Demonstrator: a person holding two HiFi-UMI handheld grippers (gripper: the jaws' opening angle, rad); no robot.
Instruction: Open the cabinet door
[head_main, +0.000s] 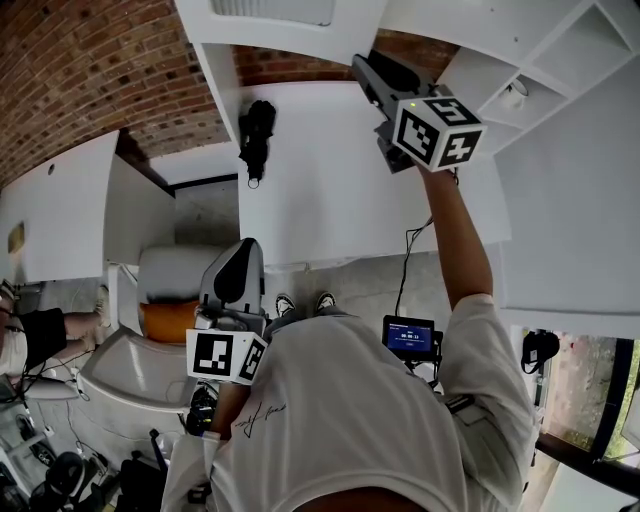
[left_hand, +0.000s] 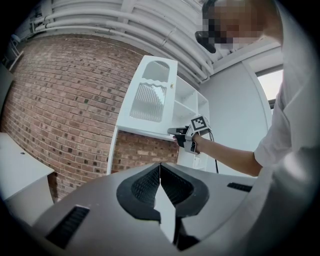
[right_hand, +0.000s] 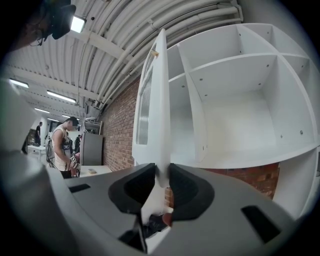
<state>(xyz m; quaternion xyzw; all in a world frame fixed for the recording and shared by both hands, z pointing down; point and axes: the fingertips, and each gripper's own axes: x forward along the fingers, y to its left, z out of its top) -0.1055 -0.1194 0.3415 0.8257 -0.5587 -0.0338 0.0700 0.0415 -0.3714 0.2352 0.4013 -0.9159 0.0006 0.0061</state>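
A white wall cabinet (right_hand: 235, 100) with bare shelves stands open against the brick wall. Its door (right_hand: 157, 110), white with a ribbed pane, is swung out and appears edge-on in the right gripper view. My right gripper (right_hand: 161, 172) is shut on the door's lower edge, with a pad on each side of the panel. The left gripper view shows that same gripper (left_hand: 180, 134) at the bottom corner of the door (left_hand: 150, 97). In the head view it (head_main: 368, 72) is raised at arm's length. My left gripper (left_hand: 160, 172) is shut with nothing in it, held low by my body (head_main: 240, 265).
A brick wall (left_hand: 60, 110) runs behind and under the cabinet. A person (right_hand: 62, 147) stands by a grey cabinet (right_hand: 92, 147) far off to the left. Near my feet are a white seat with an orange part (head_main: 170, 320) and a black object (head_main: 257, 135).
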